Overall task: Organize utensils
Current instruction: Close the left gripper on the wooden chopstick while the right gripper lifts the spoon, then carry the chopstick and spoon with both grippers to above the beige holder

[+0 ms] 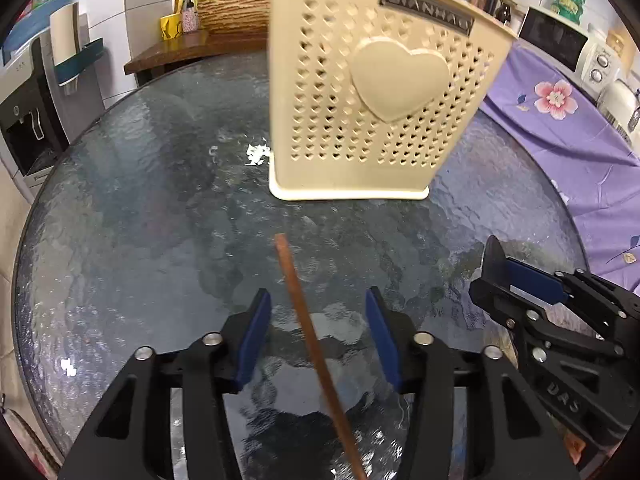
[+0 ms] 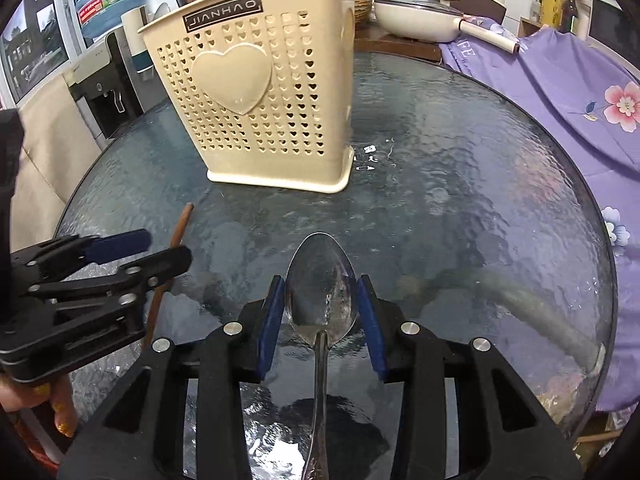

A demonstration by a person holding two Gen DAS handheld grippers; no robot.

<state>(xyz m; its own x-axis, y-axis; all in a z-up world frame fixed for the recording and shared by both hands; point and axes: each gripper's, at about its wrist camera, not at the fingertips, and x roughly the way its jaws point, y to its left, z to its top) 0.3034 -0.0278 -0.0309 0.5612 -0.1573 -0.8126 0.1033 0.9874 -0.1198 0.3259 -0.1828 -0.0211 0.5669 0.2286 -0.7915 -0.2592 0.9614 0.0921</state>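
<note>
Both utensils lie on the counter (image 2: 460, 168) in front of the cream holder (image 2: 256, 92), long axes pointing toward it. The left gripper (image 1: 318, 316) straddles the chopstick (image 1: 308, 332), jaws spread, not touching. The right gripper (image 2: 322, 300) pinches the spoon (image 2: 320, 300) bowl between its 2 pads.

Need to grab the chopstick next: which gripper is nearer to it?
Left. The left gripper has the chopstick between its fingers; the right gripper sits off to its right, around the spoon.
</note>
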